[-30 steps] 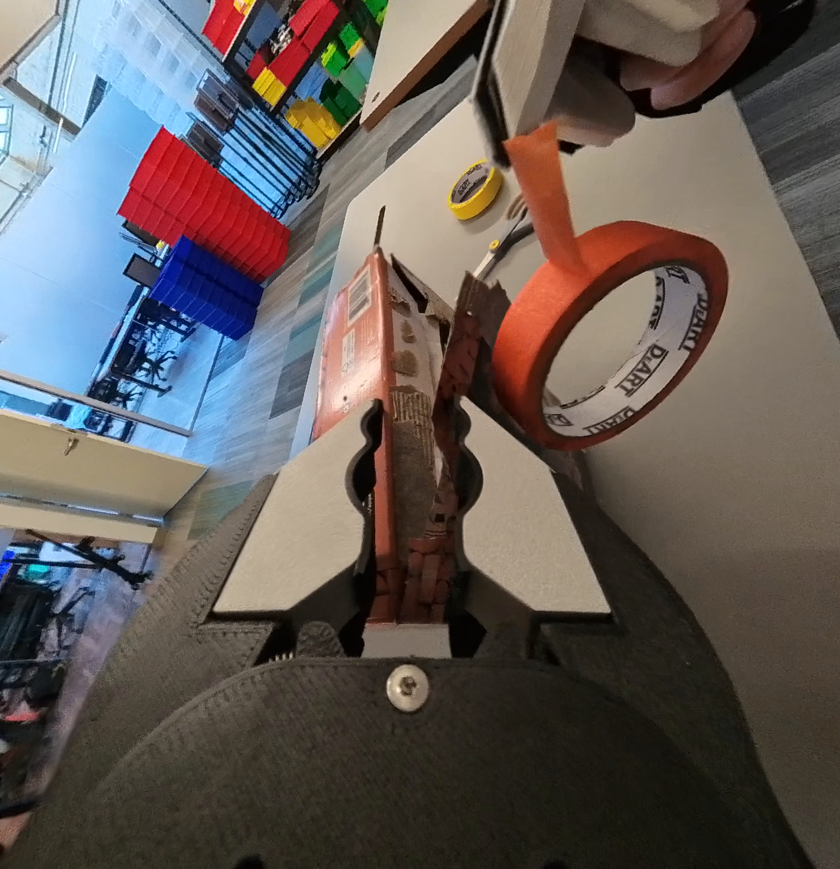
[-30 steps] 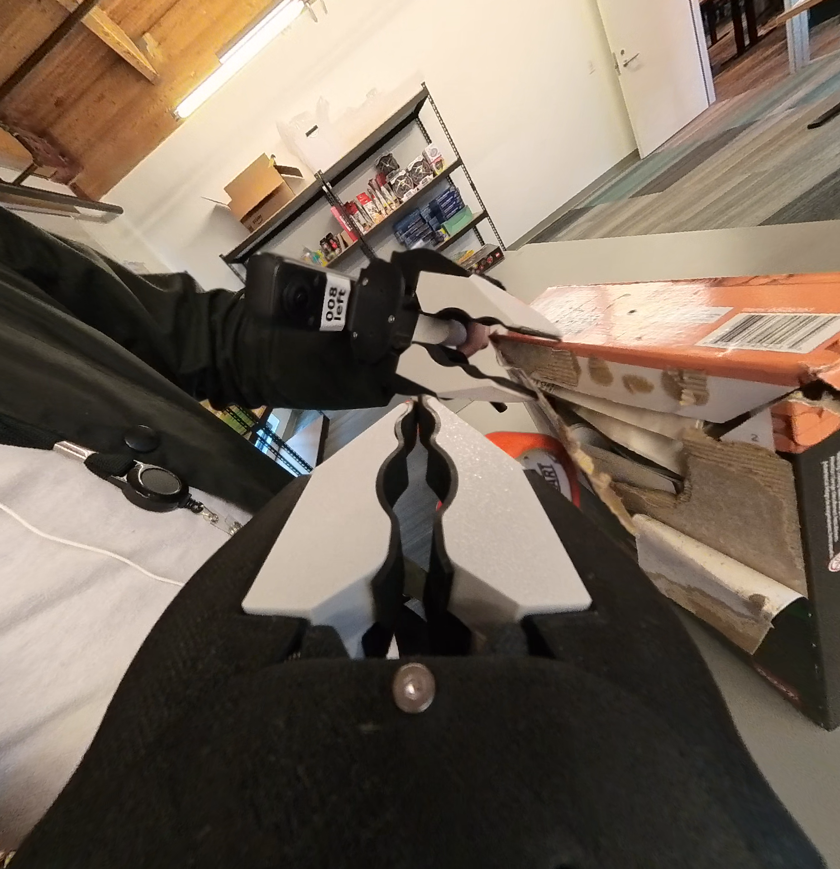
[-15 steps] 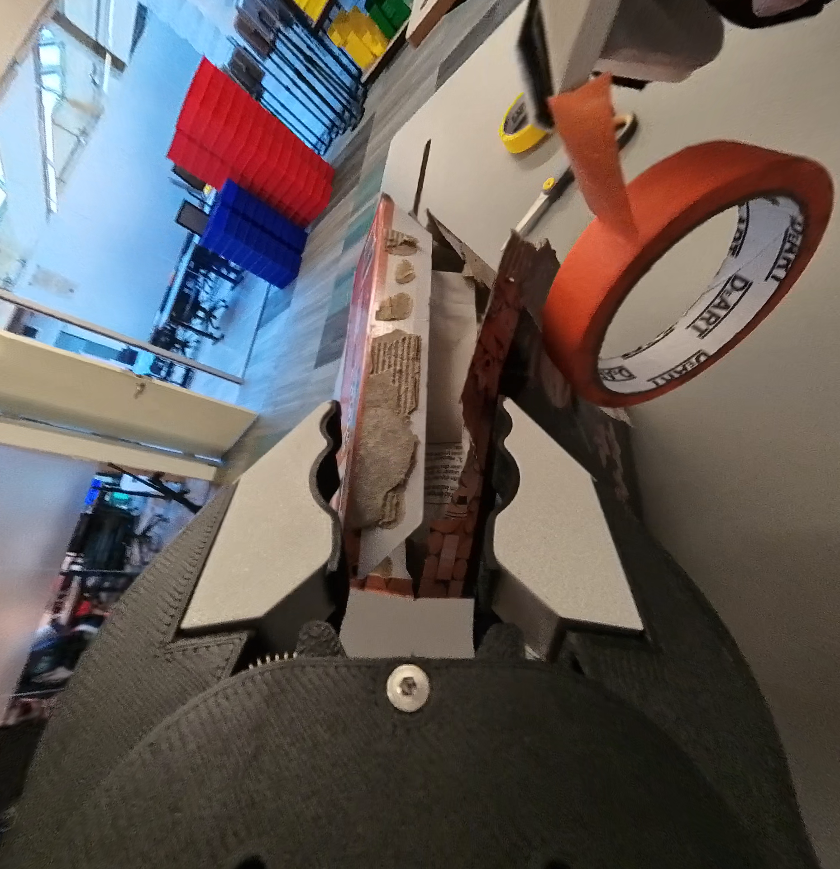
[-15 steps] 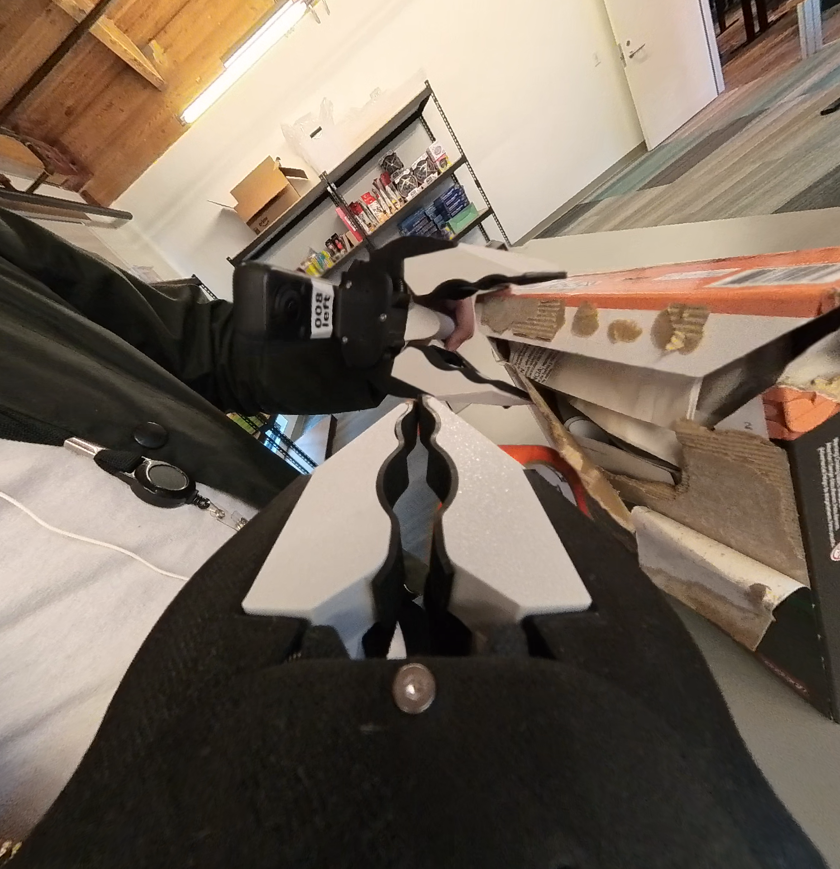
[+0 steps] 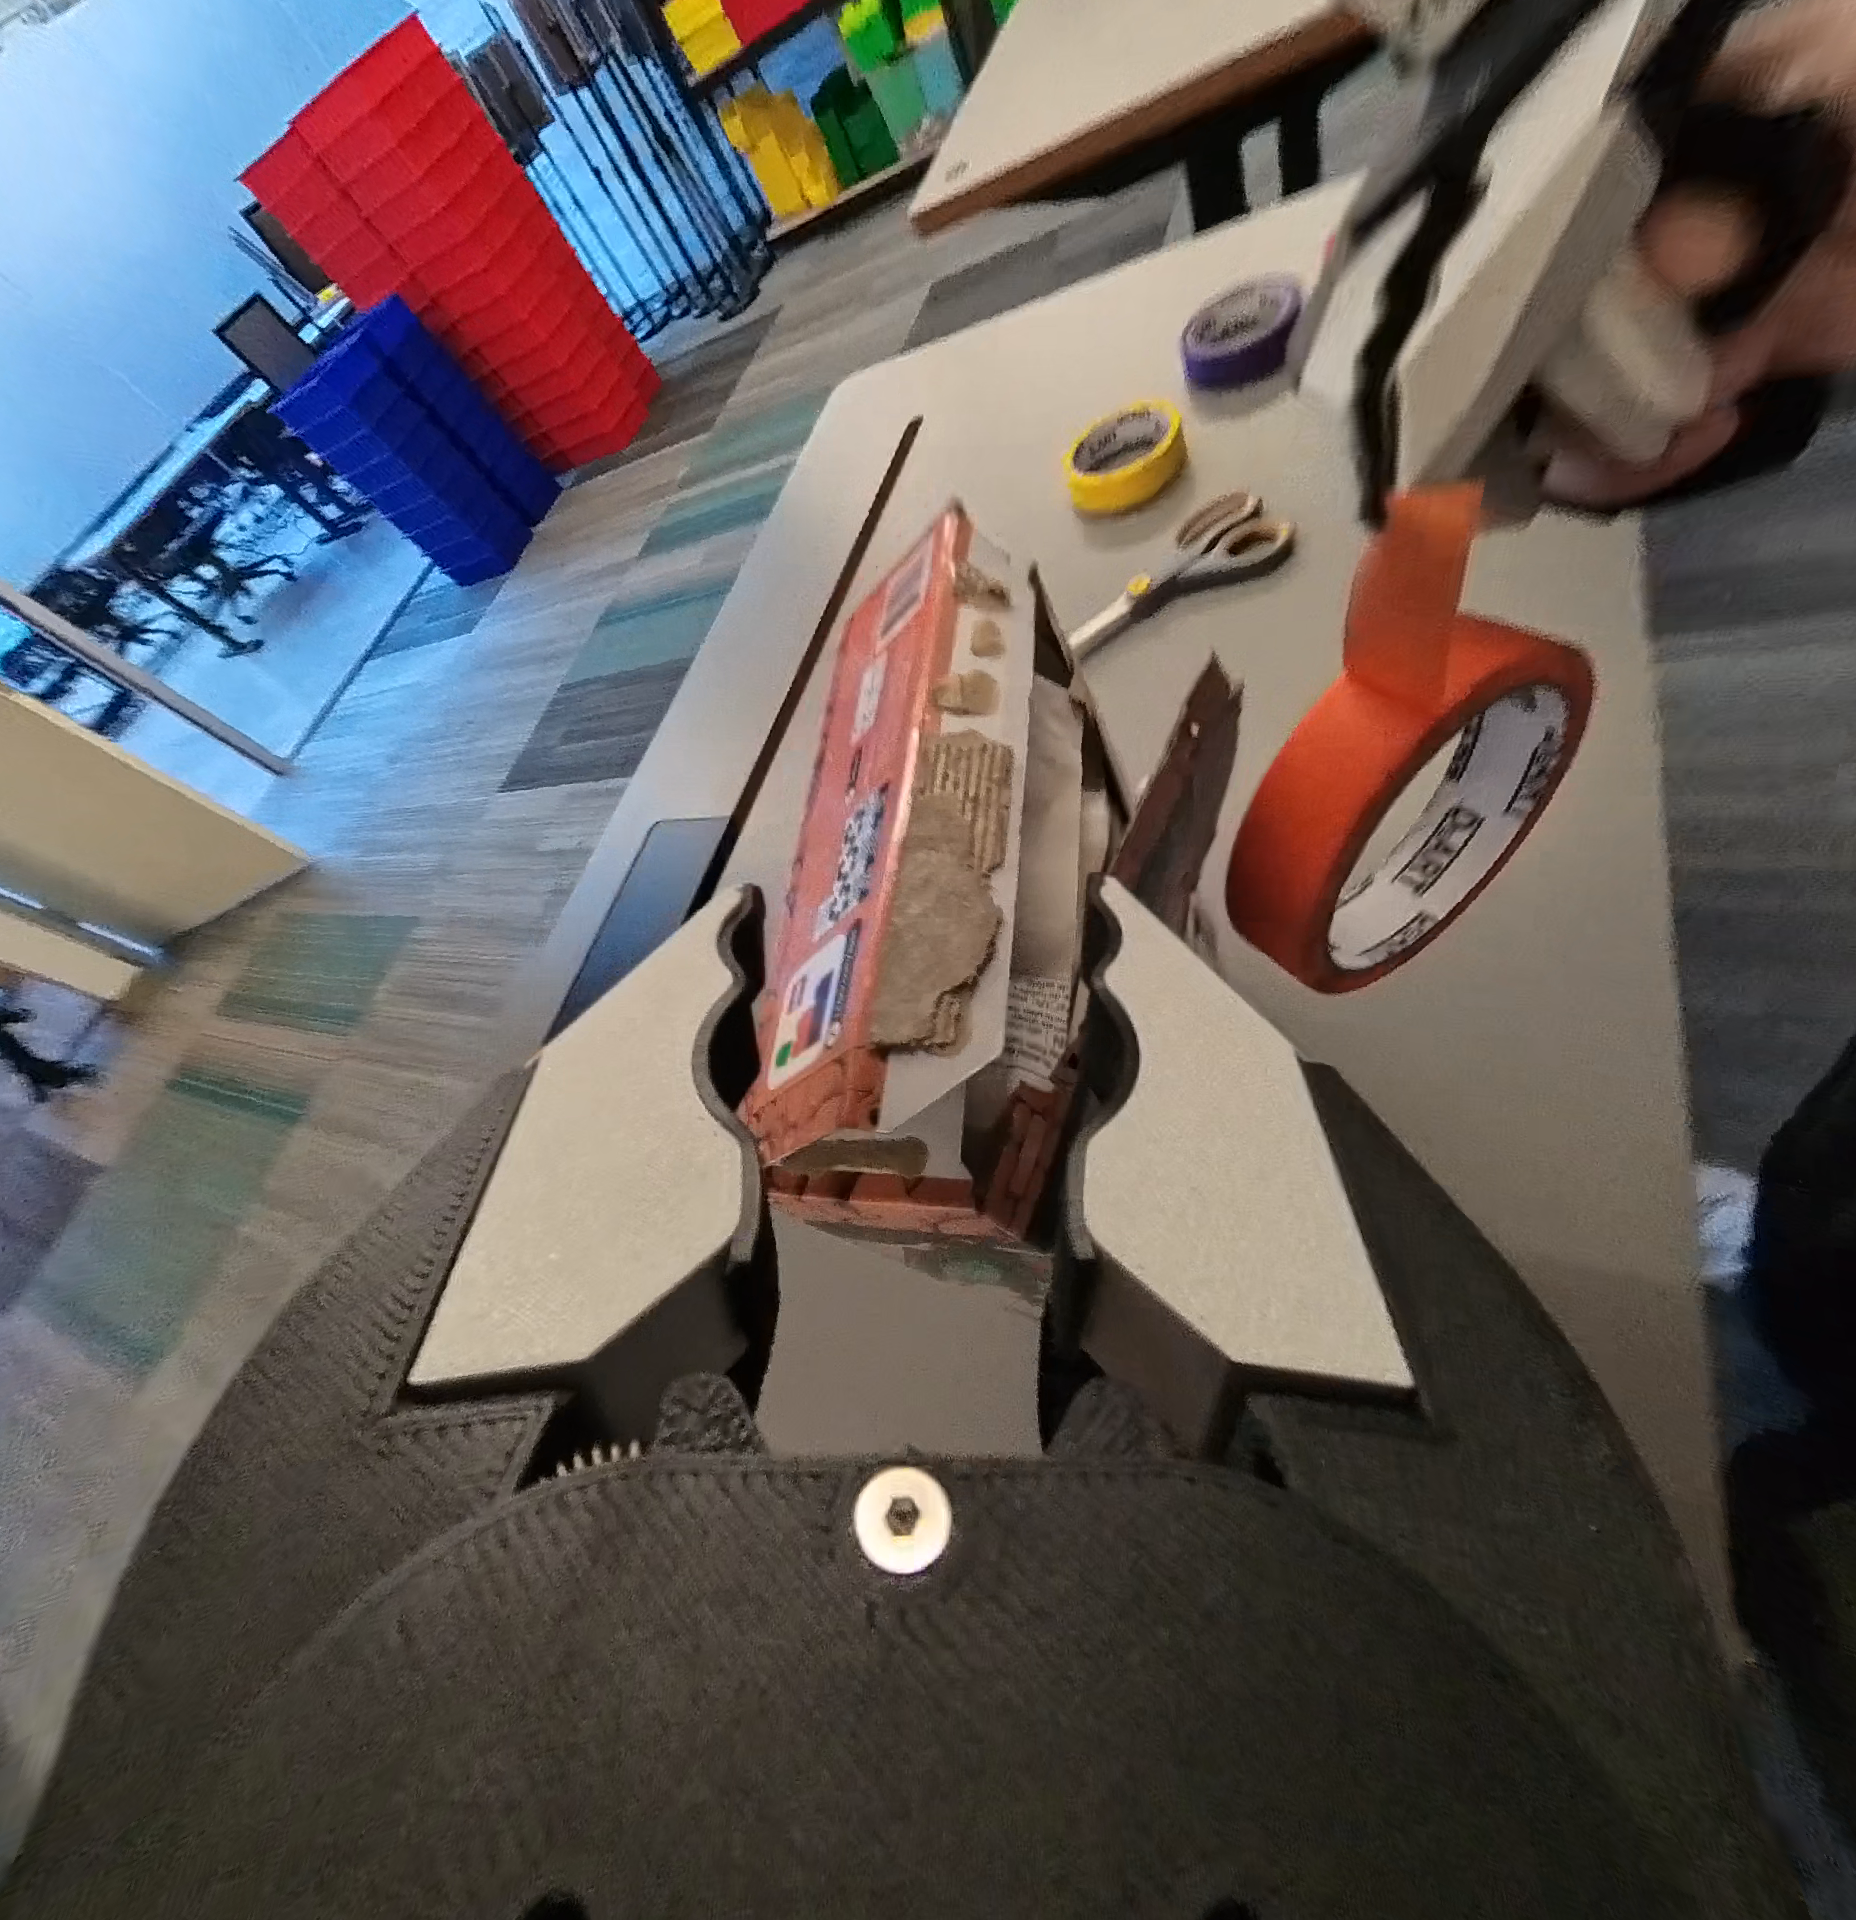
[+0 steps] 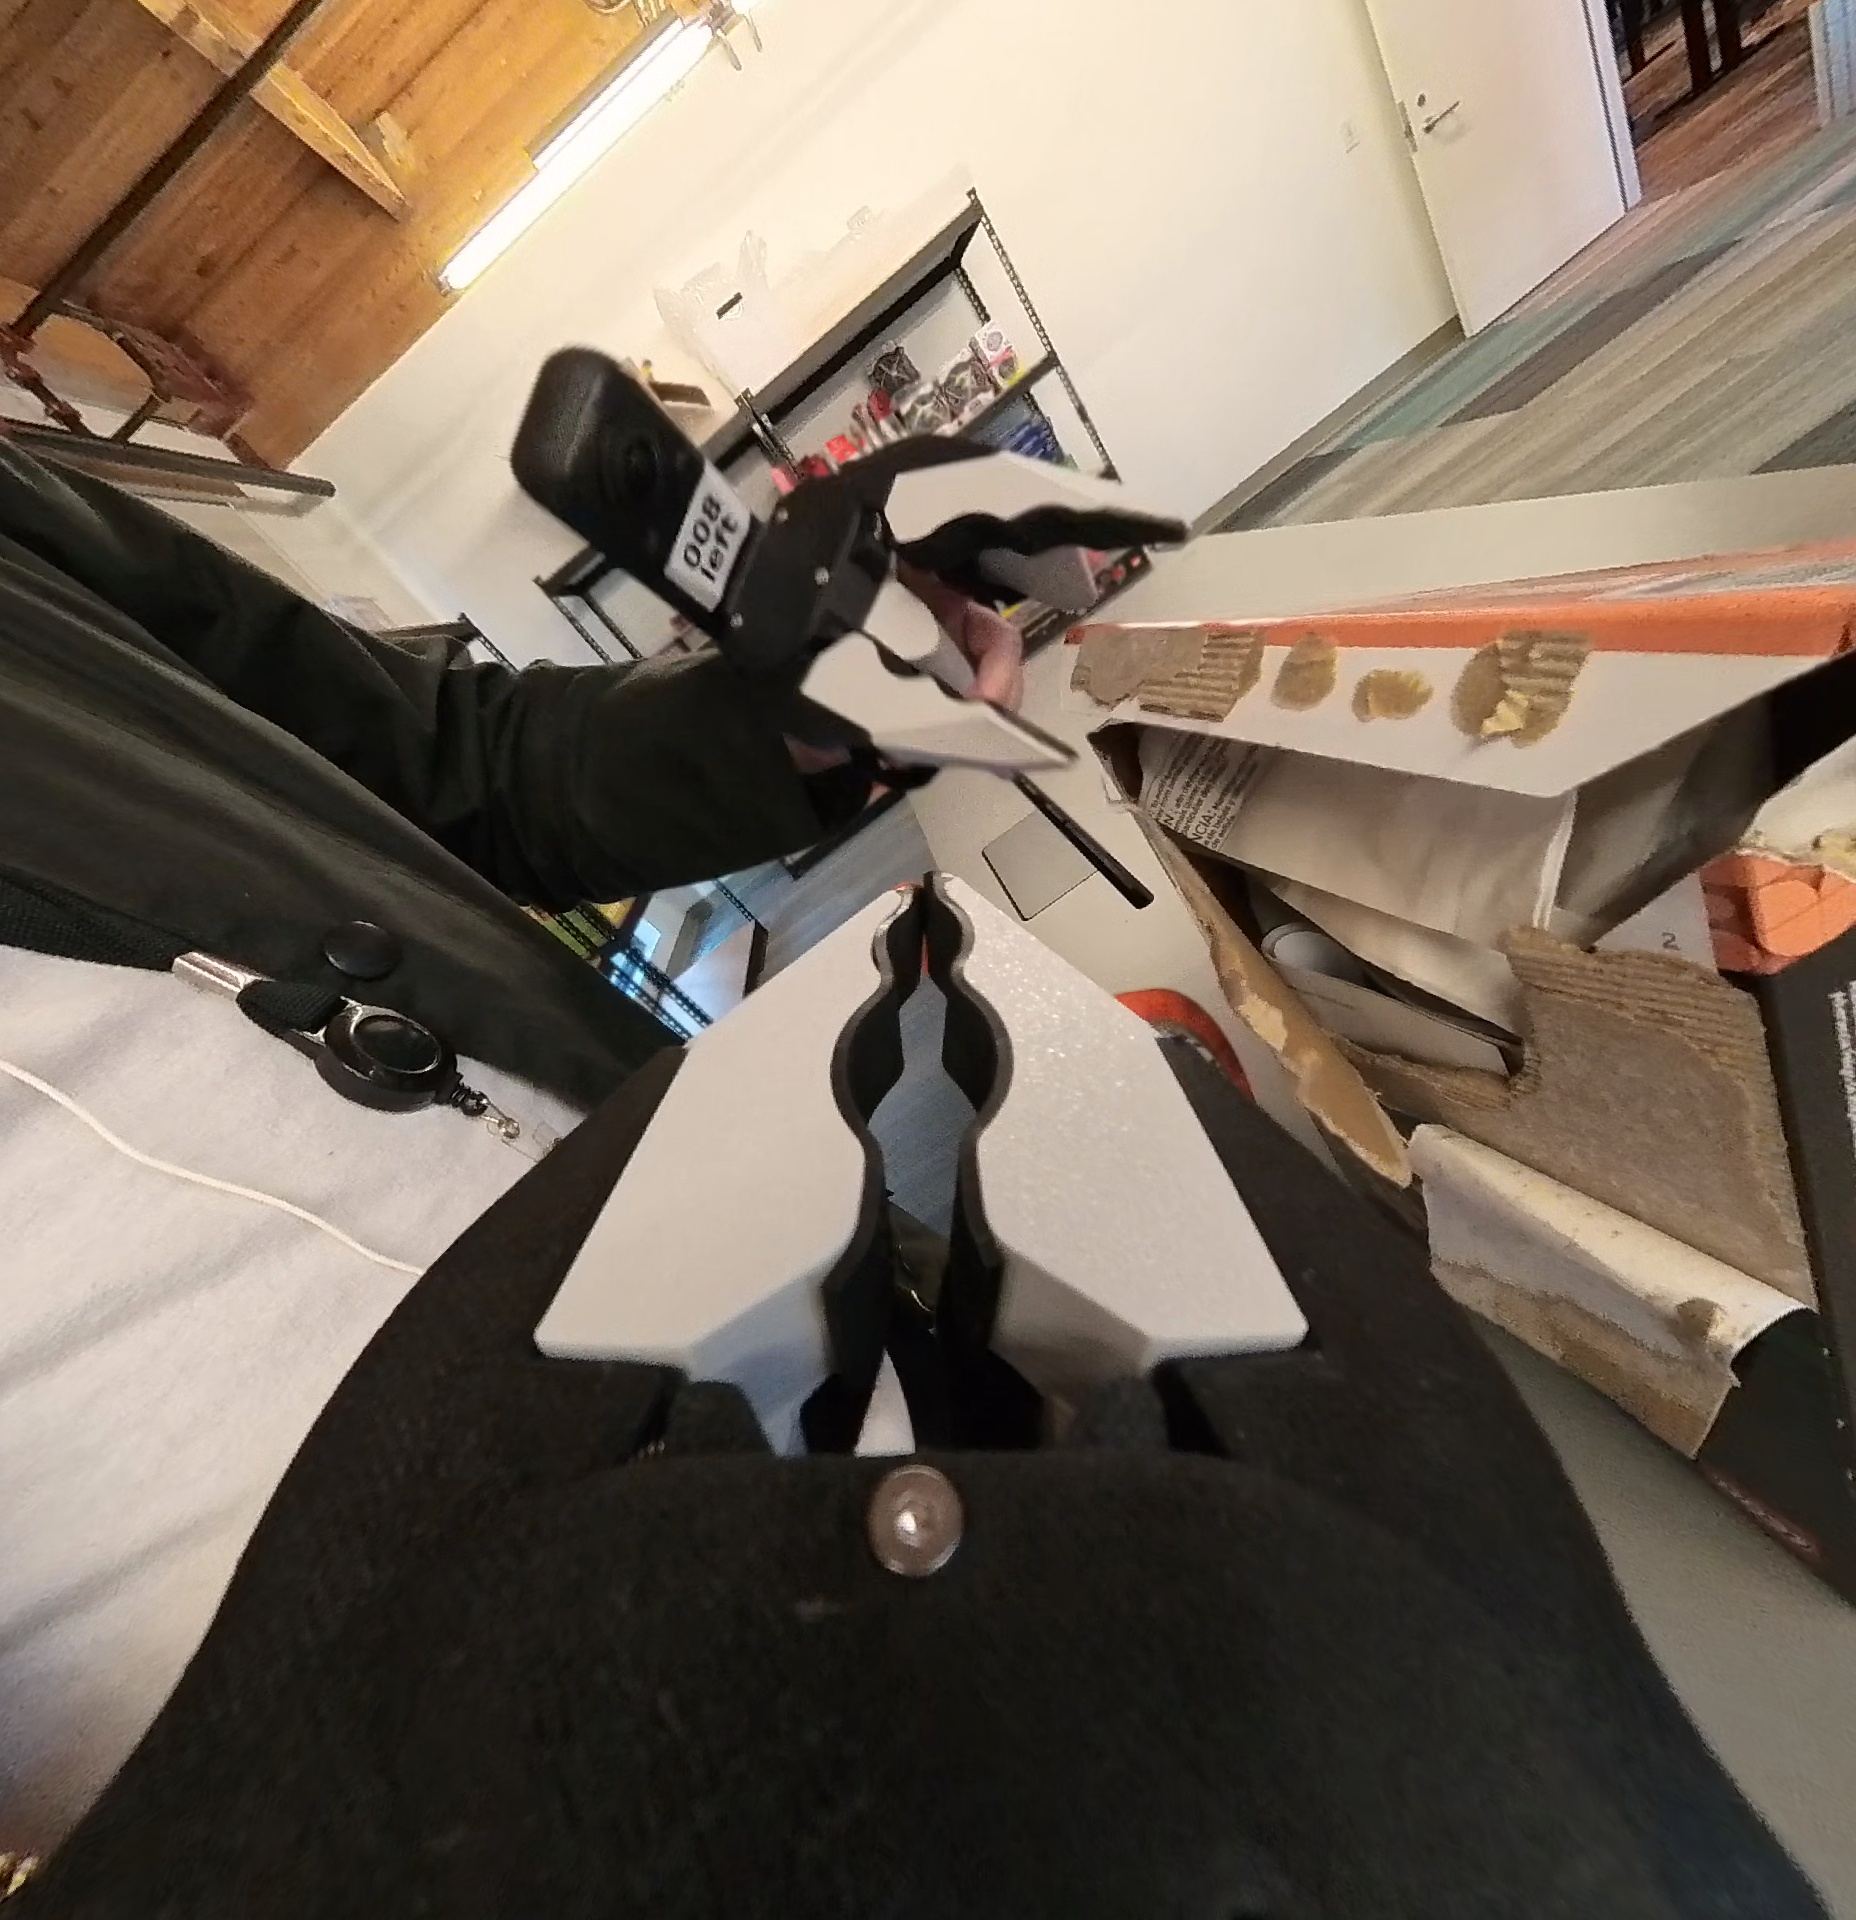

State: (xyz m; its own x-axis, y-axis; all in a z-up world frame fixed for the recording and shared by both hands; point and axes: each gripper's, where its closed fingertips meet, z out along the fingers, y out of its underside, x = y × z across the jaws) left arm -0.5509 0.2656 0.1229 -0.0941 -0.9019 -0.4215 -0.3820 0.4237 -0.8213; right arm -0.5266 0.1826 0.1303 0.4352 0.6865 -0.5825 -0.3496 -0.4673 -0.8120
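Observation:
A torn orange and black cardboard box point(image 5: 903, 790) lies on the grey table point(image 5: 1423, 1091), its end flaps gaping over white paper inside. My left gripper point(image 5: 924, 899) is open, its fingers either side of the box's near end; in the right wrist view it point(image 6: 1116, 639) stands just clear of the box point(image 6: 1423, 686). My right gripper point(image 6: 929, 888) is shut. In the left wrist view it point(image 5: 1381, 499) pinches the free strip point(image 5: 1407, 603) of an orange tape roll point(image 5: 1308, 821), which stands on edge beside the box.
A yellow tape roll point(image 5: 1126, 457), a purple tape roll point(image 5: 1241, 332) and scissors point(image 5: 1184, 566) lie at the table's far end. A dark flat panel point(image 5: 643, 904) sits at the table's left edge. Stacked red and blue bins point(image 5: 456, 281) stand beyond. The person's torso point(image 6: 176, 1143) is close.
My left gripper has opened and let go of the box's end, then drawn back a little. The box flaps have spread apart. My right gripper still holds the tape strip.

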